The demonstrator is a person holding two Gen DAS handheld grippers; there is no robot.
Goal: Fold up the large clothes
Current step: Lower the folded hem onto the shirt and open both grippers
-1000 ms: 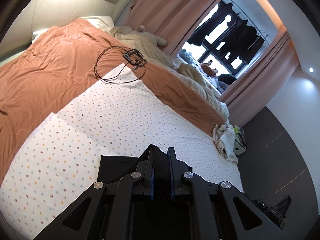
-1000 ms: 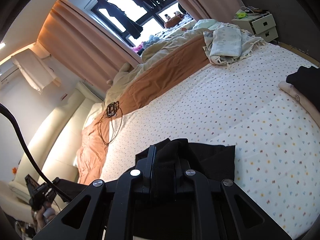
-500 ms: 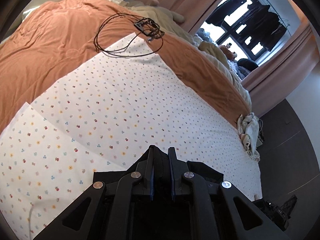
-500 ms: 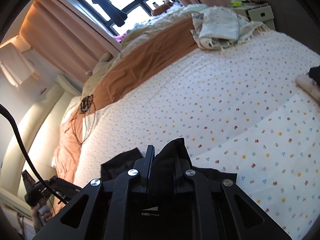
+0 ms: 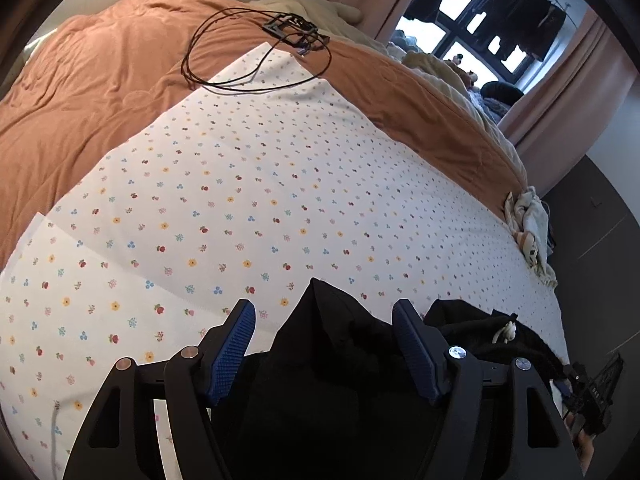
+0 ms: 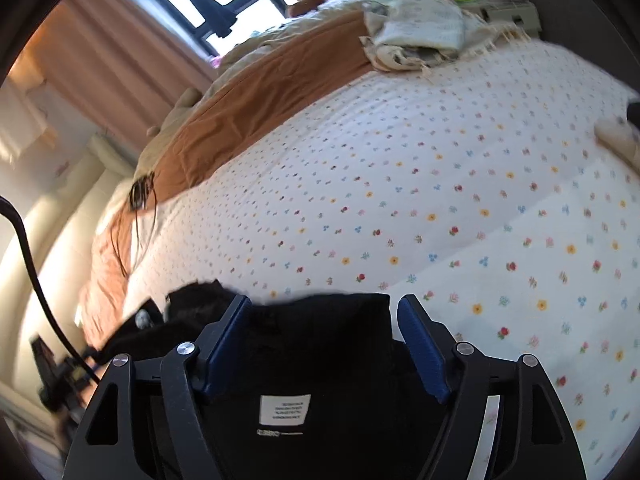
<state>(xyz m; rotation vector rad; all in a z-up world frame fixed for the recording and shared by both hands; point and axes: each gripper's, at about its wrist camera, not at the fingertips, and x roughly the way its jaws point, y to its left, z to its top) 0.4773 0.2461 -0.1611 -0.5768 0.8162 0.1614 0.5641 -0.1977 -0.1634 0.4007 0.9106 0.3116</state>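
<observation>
One black garment (image 5: 340, 360) between jaws, now opening, of two hand-held grippers: left (image 5: 324, 320), right (image 6: 324, 316).

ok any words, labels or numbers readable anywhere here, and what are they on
White label on the black garment: several lines of print, upside down and too small to read.
Thin strip of text just below that label: blurred, unreadable.
Left wrist view: no text visible.

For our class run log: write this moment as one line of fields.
left gripper: jaws opening, black garment between, unclamped | right gripper: jaws opening over garment | garment on floral sheet
</observation>
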